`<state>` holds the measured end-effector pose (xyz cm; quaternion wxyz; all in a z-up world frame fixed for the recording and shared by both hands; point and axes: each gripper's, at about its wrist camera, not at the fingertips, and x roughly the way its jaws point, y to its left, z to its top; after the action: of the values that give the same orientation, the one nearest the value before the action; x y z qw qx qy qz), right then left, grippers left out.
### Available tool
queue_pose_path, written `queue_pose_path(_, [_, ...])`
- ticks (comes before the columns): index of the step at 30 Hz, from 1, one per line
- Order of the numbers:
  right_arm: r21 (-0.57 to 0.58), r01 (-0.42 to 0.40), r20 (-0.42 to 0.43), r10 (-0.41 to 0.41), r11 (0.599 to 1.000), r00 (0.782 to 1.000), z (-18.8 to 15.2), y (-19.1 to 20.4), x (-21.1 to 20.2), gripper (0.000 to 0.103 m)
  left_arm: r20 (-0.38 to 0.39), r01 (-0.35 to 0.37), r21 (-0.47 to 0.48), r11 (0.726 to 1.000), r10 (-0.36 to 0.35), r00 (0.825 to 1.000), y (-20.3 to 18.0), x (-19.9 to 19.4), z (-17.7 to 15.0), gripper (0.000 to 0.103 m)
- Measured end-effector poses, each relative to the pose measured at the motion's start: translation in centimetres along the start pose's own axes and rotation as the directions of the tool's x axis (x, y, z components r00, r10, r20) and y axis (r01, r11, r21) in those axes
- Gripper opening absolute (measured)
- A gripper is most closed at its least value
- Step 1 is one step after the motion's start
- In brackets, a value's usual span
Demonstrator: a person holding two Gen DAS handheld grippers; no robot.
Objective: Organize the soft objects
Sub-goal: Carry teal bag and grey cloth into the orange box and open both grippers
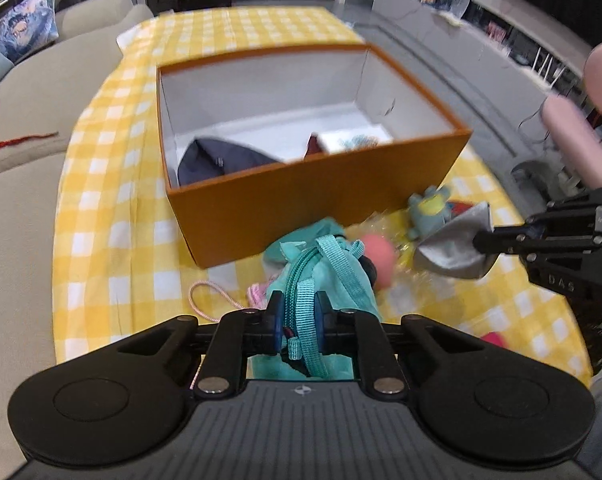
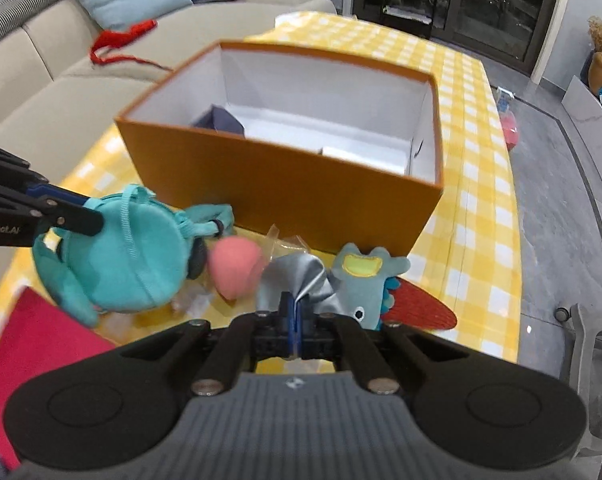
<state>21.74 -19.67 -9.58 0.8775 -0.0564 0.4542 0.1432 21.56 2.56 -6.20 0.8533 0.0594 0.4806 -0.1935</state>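
Left gripper [image 1: 297,312] clenches a teal pouch [image 1: 321,272], right gripper [image 2: 297,316] pinches silver cloth [image 2: 297,280], both apparently bound for the far orange box [image 1: 313,200].

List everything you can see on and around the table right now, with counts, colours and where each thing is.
Box: one, orange, white inside, on checked cloth.
Tablecloth: one, yellow-white check, covering table.
Dark garment: one, navy, inside box.
Plush bag: one, teal, before box, in left jaws.
Silver fabric: one, grey, in right jaws.
Pink ball: one, between bag and fabric.
Monster plush: one, blue-green, by box corner.
Sofa: one, beige, beyond table.
Left gripper: black, shut.
Right gripper: black, shut.
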Motion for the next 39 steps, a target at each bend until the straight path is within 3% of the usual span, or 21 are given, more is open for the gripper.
queue_pose_path(8, [0.028, -0.042, 0.083, 0.039, 0.999, 0.996, 1.0, 0.4, -6.5, 0.0, 0.136, -0.036, 0.009, 0.999, 0.034, 0.99, -0.8, -6.9, 1.5, 0.017])
queue_pose_path(14, [0.001, -0.051, 0.161, 0.051, 0.999, 0.986, 2.2, 1.0, -11.4, 0.0, 0.242, -0.071, 0.015, 0.997, 0.065, 0.968, -1.7, -11.9, 2.9, 0.017])
queue_pose_path(21, [-0.005, -0.083, 0.249, 0.081, 0.997, 0.965, 5.6, 0.8, -15.3, 0.0, 0.326, -0.096, 0.037, 0.995, 0.079, 0.942, -2.5, -14.3, 5.5, 0.017])
queue_pose_path(29, [-0.068, -0.049, 0.326, 0.068, 0.997, 0.943, 11.1, 1.5, -15.4, 0.0, 0.368, -0.122, 0.067, 0.99, 0.089, 0.925, -2.5, -13.3, 9.6, 0.017])
queue_pose_path(39, [-0.089, 0.0, 0.264, 0.024, 0.996, 0.964, 16.1, 0.7, -7.5, 0.0, 0.294, -0.142, 0.066, 0.988, 0.117, 0.949, -0.9, -5.9, 12.8, 0.016])
